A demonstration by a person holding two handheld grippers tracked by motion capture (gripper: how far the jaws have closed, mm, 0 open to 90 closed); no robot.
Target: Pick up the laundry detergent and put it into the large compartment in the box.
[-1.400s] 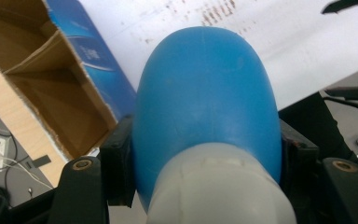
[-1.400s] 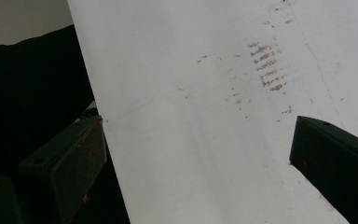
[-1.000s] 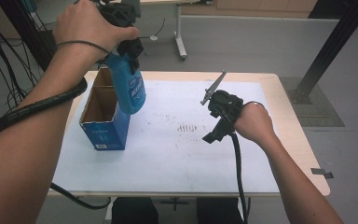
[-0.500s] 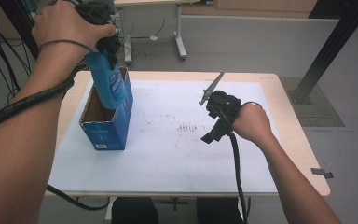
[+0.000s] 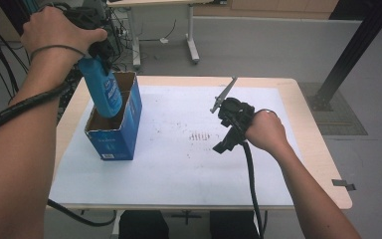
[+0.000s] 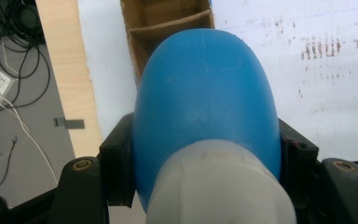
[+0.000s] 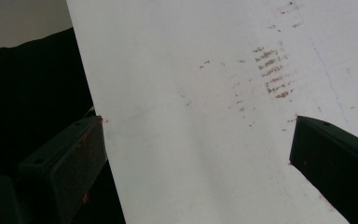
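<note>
A blue plastic bottle (image 5: 105, 93) with a pale cap end hangs base down, slightly tilted, at the open top of a blue cardboard box (image 5: 117, 137). My left gripper (image 5: 97, 56) is shut on the bottle's upper part. In the left gripper view both jaws press the sides of the bottle (image 6: 205, 102), and the box's brown divided inside (image 6: 168, 21) lies beyond it. My right gripper (image 5: 225, 143) hovers over the white sheet (image 5: 179, 159) right of centre. Its jaws stand open with nothing between them, as the right gripper (image 7: 196, 158) view shows.
The box stands on the left part of the white sheet, which covers most of the wooden table (image 5: 308, 119). Small reddish marks (image 5: 199, 135) dot the sheet's middle. Cables (image 6: 9, 88) lie on the floor beyond the table's left edge.
My left hand has carried the bottle leftward and a little down, from above the box's right side to its open top. The right hand has stayed put.
</note>
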